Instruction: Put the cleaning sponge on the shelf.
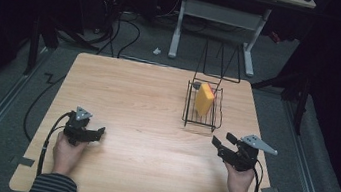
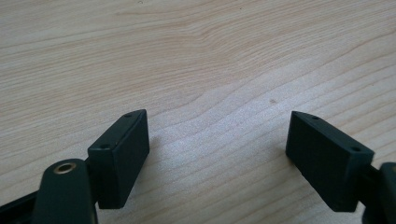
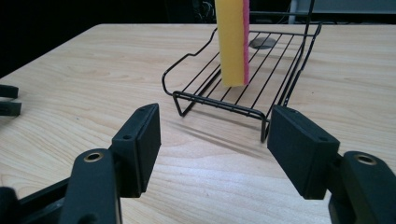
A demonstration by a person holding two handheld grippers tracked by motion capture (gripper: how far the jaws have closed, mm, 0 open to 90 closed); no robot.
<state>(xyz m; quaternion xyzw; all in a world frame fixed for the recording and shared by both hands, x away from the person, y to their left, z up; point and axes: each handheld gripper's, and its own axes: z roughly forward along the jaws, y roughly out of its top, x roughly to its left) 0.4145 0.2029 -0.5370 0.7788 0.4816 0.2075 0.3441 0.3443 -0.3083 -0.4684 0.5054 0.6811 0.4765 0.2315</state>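
Yellow soft sponge with pink backing (image 3: 232, 42) stands in black wire rack (image 3: 261, 111); likely light, squeezable across faces; right tool (image 3: 212, 144) open, empty.

Bare bench (image 1: 142, 102) spreads across the frame's left and centre, open for passing. At upper right, the wire rack (image 1: 201, 111) with its upright sponge (image 1: 204, 99) blocks the way.

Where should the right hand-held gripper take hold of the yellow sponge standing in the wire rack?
Probably the sponge's upper half, across its thin width: yellow face on one jaw, pink face on the other. It stands upright on the black wire rack, so coming from above or the open front avoids the wires. The right hand-held gripper is open.
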